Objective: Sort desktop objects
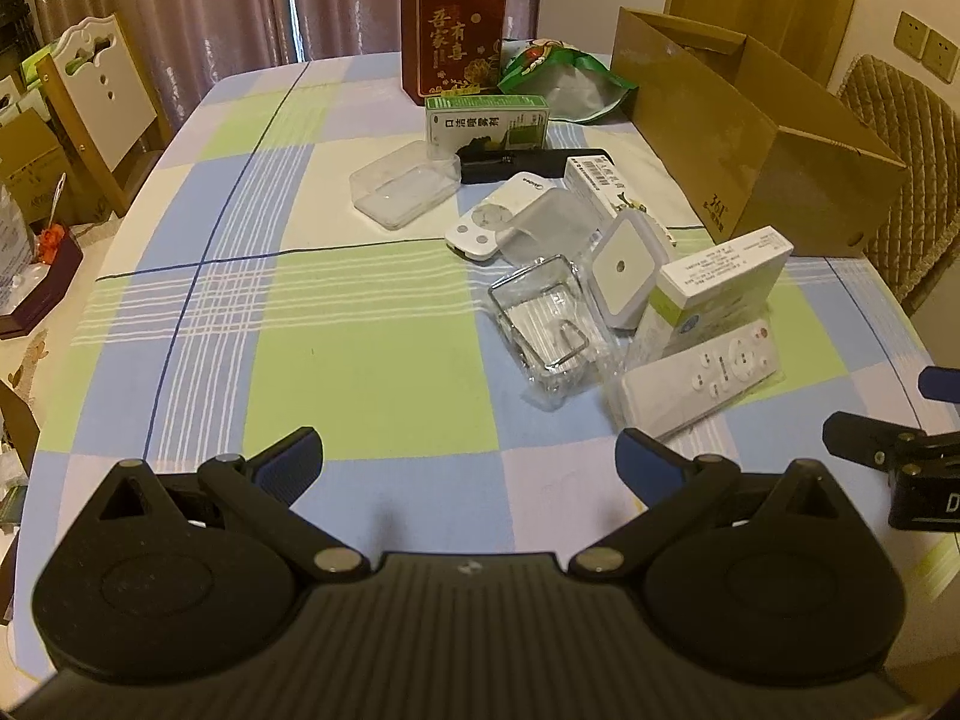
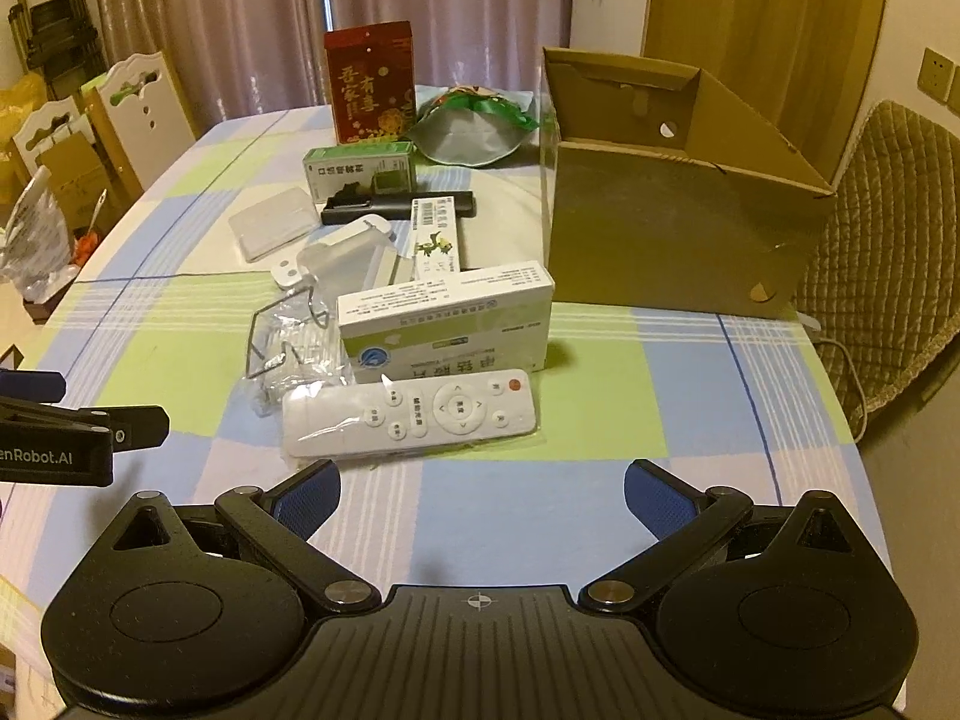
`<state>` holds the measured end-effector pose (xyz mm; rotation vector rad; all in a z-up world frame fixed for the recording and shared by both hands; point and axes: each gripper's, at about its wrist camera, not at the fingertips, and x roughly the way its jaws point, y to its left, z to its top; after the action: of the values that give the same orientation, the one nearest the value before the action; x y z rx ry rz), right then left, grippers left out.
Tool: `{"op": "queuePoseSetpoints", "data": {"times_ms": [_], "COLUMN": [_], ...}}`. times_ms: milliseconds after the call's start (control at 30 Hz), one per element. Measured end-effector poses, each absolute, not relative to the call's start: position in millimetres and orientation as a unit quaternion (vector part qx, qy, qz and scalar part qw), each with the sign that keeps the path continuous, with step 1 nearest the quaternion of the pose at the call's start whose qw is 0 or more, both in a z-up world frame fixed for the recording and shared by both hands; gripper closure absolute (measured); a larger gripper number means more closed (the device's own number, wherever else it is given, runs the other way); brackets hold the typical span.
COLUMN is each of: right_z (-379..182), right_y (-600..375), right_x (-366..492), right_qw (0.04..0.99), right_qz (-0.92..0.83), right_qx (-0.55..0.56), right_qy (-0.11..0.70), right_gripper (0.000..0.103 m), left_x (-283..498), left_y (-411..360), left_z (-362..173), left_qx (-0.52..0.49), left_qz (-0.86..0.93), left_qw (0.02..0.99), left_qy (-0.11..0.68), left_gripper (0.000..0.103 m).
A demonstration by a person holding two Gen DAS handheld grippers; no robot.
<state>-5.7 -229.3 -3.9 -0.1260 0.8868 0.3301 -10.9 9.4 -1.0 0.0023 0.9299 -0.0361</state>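
A pile of small objects lies on the checked tablecloth. Nearest is a white remote in a plastic sleeve, with a white and green medicine box behind it. To the left lies a wire rack in clear wrap. A square white night light, a second white remote, a clear lid and a green box sit farther back. My left gripper and my right gripper hover open and empty above the near table edge.
An open cardboard box stands at the right of the table. A red gift box and a green snack bag sit at the far end. Chairs stand at the left and right sides.
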Motion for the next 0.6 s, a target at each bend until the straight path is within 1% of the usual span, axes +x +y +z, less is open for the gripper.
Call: {"op": "queuePoseSetpoints", "data": {"times_ms": [600], "right_z": [-6.3], "right_y": [-223.8], "right_x": [-4.6], "right_qw": [0.884], "right_qz": [0.158], "right_qx": [-0.066], "right_qy": [0.436], "right_gripper": [0.0], "left_x": [-14.3], "left_y": [12.9], "left_z": [-4.2], "left_qx": [0.004], "left_qz": [-0.022], "left_qw": [0.89], "left_qy": [0.456], "left_gripper": [0.001]}}
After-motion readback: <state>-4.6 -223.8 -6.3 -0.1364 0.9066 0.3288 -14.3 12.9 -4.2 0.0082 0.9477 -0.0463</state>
